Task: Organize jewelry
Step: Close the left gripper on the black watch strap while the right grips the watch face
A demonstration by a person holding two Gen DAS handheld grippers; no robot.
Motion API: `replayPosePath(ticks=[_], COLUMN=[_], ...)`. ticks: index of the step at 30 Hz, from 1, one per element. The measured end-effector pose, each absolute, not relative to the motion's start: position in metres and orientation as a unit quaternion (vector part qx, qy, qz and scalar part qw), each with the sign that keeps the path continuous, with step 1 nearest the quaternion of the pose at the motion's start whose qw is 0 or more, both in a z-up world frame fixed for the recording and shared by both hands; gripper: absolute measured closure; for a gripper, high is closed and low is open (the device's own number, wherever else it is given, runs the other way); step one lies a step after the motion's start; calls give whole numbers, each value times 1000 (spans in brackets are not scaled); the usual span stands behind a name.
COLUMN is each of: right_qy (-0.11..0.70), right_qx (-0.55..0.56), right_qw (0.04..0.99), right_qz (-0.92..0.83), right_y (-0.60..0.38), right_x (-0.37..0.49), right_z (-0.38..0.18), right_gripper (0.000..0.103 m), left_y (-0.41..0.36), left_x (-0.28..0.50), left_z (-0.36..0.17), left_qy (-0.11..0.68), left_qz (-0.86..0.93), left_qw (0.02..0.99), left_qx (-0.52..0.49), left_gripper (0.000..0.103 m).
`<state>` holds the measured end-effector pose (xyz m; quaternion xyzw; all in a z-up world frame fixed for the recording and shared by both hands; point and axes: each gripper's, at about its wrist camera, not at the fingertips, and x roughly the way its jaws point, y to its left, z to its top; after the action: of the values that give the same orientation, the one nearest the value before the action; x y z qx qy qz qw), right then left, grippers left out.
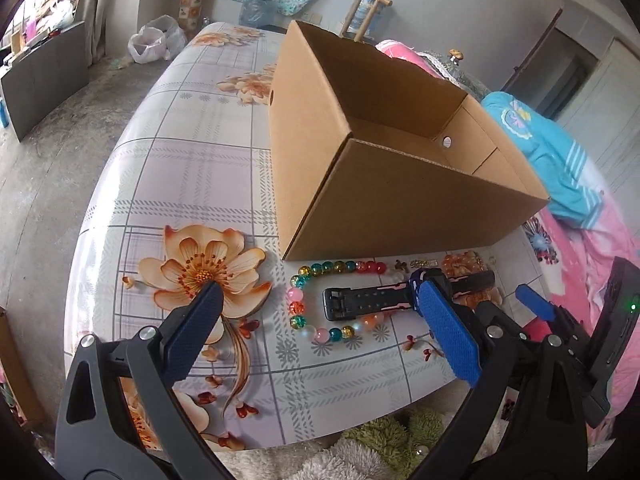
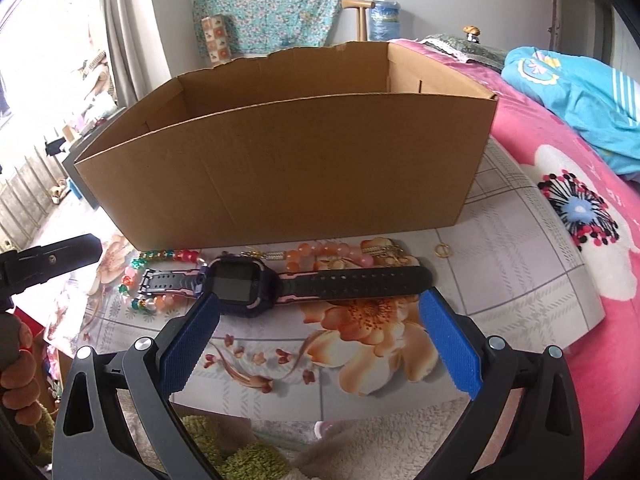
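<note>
A black and pink watch [image 2: 240, 284] lies flat on the floral tablecloth [image 1: 180, 160], in front of an open cardboard box [image 1: 400, 184]. Its strap [image 1: 368, 300] crosses a loop of multicoloured beads [image 1: 298, 308]. An orange bead bracelet [image 2: 320, 252], a gold clasp piece [image 1: 424, 263] and a small gold ring [image 2: 442, 249] lie along the box's near wall. My left gripper [image 1: 320, 290] is open, hovering over the bead loop and strap end. My right gripper [image 2: 320, 302] is open too, its fingertips level with the watch face and the long strap. Nothing is held.
A bed with a pink quilt [image 2: 580, 280] and a blue blanket [image 2: 580, 92] borders the table on the right. A shaggy green and white rug [image 1: 380, 448] lies below the near edge. A hand [image 2: 16, 360] grips the left tool. A wooden chair [image 1: 366, 4] stands behind the box.
</note>
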<state>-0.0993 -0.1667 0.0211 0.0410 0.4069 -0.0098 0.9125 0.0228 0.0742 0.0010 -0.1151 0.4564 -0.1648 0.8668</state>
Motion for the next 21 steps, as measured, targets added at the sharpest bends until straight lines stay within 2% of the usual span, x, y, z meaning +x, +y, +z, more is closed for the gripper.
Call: replayPosePath(ticks=[6,14,15,16,19,21], right_qy=[401,412,414,416,425,432], right_qx=[52,67,68,69,70,70], right_qw=[915,908,907,906,901,897], right_qz=[9,38,42,45,58,64], right_y=[-168,-167,-168,-168,-166,-163], right_x=[-92,-80,-77,-75,-67,-62], right_z=[25,23,22,21,17,14], right_gripper=[6,28,31,33,44,49], left_y=[72,51,48,45,39,38], left_x=[29,23,22,23,26,30], left_z=[0,2,2,3,1,-1], left_qy=[469,453,451,450,457,464], left_qz=[-151,-165,-171,-176,-192,-204], left_qw=[865,876,875,875,868,862], left_qx=[-91,-24,-21,-18,-17,-24], left_gripper=[8,9,13,23,41,50])
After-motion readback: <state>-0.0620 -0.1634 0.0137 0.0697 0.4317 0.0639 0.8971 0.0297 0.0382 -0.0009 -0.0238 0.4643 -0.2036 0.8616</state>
